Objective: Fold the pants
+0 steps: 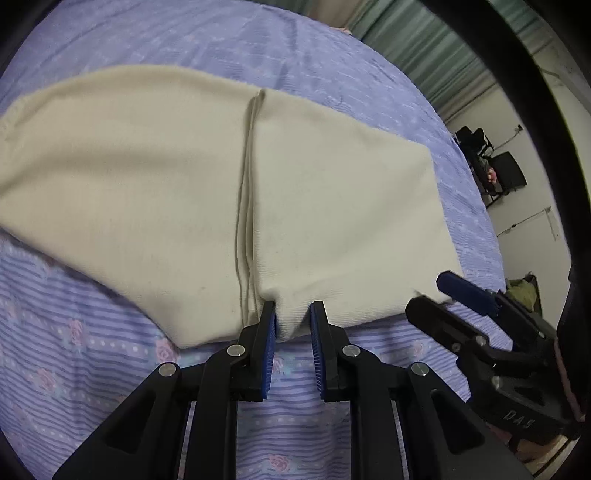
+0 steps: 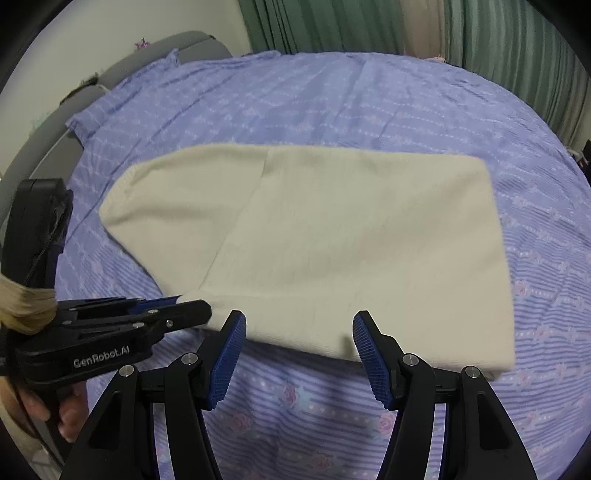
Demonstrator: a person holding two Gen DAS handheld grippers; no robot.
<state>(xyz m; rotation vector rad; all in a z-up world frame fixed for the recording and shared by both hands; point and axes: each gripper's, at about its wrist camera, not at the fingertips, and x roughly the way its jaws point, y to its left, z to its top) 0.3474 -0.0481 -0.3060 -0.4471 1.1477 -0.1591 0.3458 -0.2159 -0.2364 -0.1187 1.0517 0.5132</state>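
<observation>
Lying flat on the bed, the cream pants sit folded into a broad panel on the lilac striped, rose-printed sheet. Left end of the garment tapers to a rounded corner toward the grey headboard; a seam or folded edge runs across the cloth from far side to near side.

Left claw: jaws narrowed to a small gap, blue pads pinching a puckered bit of the pants' near edge, just right of that seam. Cloth bunches between the pads. In the right wrist view the same claw comes in from the left, tips on the near-left corner of the pants; a hand grips its handle.

Right claw: jaws spread wide, nothing between the pads. Tips reach the near edge of the pants, around its middle; touching or just above, cannot tell. In the left wrist view it sits at the near-right corner of the cloth, jaws apart.

Green curtain behind the bed; dark chairs against the wall at far right
</observation>
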